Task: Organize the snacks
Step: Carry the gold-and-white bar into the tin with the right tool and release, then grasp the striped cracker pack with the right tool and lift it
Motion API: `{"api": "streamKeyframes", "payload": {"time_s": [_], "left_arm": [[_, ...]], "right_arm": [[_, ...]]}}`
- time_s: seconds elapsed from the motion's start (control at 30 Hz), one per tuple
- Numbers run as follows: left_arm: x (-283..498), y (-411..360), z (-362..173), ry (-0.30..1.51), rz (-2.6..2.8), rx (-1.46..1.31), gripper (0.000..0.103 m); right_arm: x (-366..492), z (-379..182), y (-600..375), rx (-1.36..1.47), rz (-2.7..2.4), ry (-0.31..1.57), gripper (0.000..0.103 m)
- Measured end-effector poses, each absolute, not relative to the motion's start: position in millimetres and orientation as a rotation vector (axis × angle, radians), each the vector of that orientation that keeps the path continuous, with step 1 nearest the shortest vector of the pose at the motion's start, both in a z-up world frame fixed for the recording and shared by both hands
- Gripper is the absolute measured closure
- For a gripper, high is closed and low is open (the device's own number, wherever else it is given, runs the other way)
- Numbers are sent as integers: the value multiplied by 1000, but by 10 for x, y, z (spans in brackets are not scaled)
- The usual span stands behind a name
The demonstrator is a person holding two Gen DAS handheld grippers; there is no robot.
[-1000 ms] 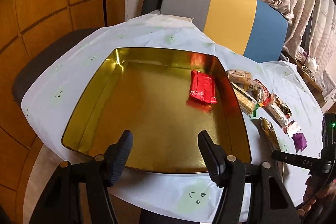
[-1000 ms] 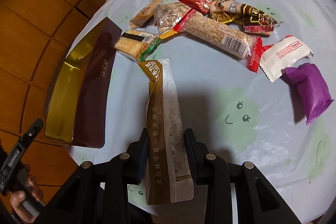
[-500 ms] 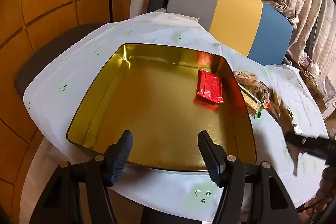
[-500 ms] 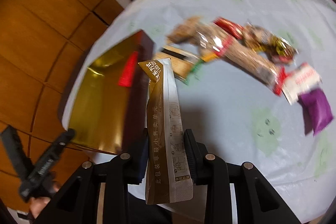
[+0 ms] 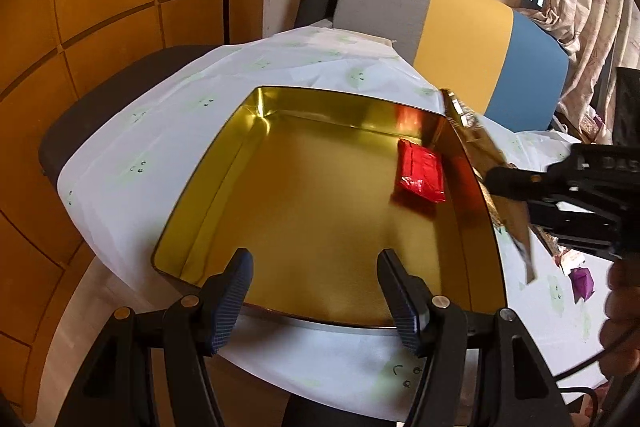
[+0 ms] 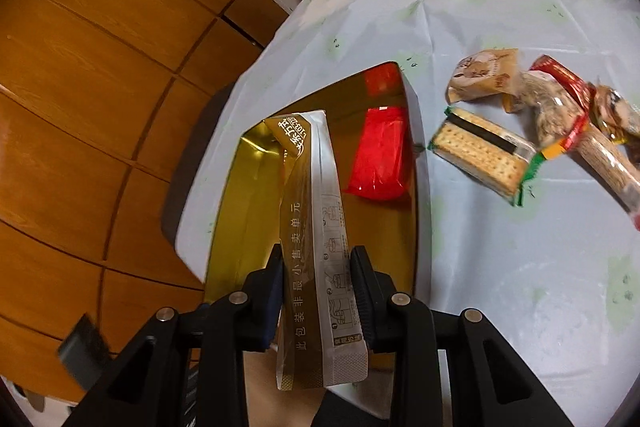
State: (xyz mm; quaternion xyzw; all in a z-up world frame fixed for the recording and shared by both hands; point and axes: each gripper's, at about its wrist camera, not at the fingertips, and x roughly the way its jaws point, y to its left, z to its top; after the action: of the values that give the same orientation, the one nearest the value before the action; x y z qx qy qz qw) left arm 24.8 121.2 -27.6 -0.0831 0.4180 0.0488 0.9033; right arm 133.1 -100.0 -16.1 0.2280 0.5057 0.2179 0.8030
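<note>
**Print on the sachet in my right gripper, letters on the gripper body**

The long brown-and-silver foil sachet (image 6: 316,247) pinched in my right gripper (image 6: 318,291) carries a column of white Chinese characters down its brown strip, centre of the right wrist frame: 此包装非最小售卖单元. More characters sit on its folded top, too skewed for me to read, and the small silver-panel print is too fine. At the right edge of the left wrist frame, that gripper's black body (image 5: 592,187) shows pale letters "DAS", cut off by the frame.
</note>
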Motion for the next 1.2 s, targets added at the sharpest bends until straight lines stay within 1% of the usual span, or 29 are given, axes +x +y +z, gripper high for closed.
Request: {"api": "streamKeyframes", "payload": {"time_s": [0.07,0.13,0.33,0.67,0.97,1.03,1.2], "left_arm": [[247,1231,-282,864,105,-176,38],[249,1242,-299,869,106,-177,38],[257,1276,-349,882,112,-181,38],[239,1208,-342,880,104,-169,38],[235,1115,-304,874,96,-144,38],[237,1082,-310,875,86,-135,38],[243,1019,-304,874,59,-134,38]], "right_arm": [[1391,-209,-922,471,462,1098,69],[1444,-256,-864,453,450,1109,66],[1423,-290,-781,366,428,1101,65],[1181,-118,-793,228,435,994,65],[930,26,-1007,138,368,892,65],[866,46,-1104,108,344,869,56],[706,-27,-1512,50,252,861,43]]}}
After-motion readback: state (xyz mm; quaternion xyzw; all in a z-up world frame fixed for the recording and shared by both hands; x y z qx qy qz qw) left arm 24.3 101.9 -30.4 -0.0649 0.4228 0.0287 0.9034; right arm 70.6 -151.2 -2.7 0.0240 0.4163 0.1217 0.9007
